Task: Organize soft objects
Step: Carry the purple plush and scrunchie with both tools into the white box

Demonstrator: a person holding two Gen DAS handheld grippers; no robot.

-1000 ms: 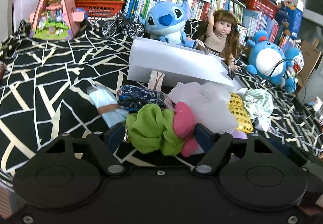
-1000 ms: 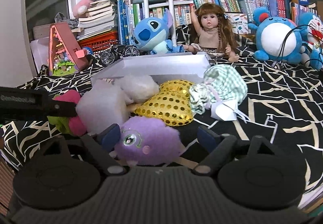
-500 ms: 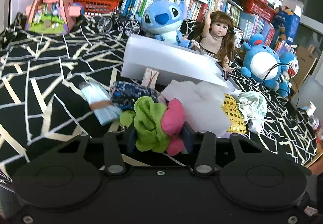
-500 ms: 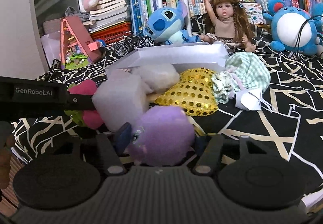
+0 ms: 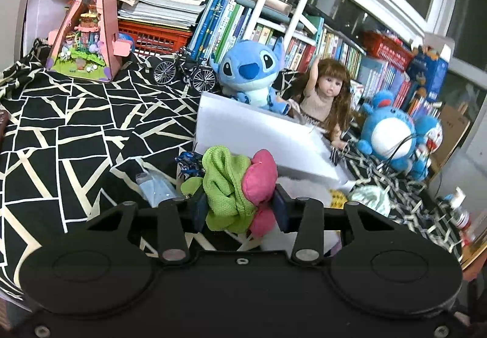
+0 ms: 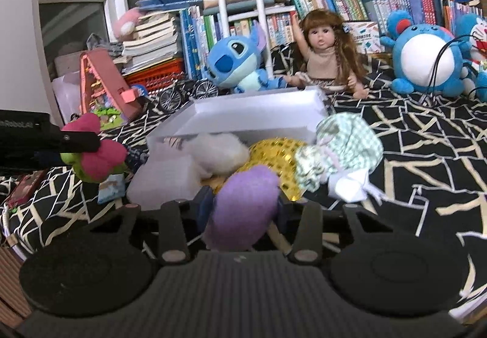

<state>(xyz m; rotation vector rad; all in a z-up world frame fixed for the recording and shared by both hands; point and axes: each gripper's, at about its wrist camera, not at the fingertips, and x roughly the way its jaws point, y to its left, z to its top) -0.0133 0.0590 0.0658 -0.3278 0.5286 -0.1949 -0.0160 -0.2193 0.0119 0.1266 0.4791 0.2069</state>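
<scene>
My left gripper [image 5: 240, 210] is shut on a green and pink soft toy [image 5: 237, 188] and holds it above the cloth, in front of the white box [image 5: 261, 140]. The toy also shows in the right wrist view [image 6: 97, 158]. My right gripper [image 6: 243, 210] is shut on a purple plush toy [image 6: 243, 204], lifted a little. Behind it lie a white foam block [image 6: 164, 182], a white fluffy piece [image 6: 219, 152], a gold sequin pouch [image 6: 274, 155] and a green checked cloth bundle [image 6: 338, 149], just before the white box [image 6: 252, 118].
A Stitch plush [image 5: 249, 76], a doll [image 5: 325, 97] and a blue round plush [image 5: 389, 137] sit behind the box. A toy bicycle [image 5: 182, 73], a pink toy house [image 5: 88, 30] and bookshelves stand at the back. A blue mask [image 5: 155, 188] lies on the black patterned cloth [image 5: 76, 131].
Both grippers closed from open onto their toys and lifted them: the left on the green and pink toy, the right on the purple plush.
</scene>
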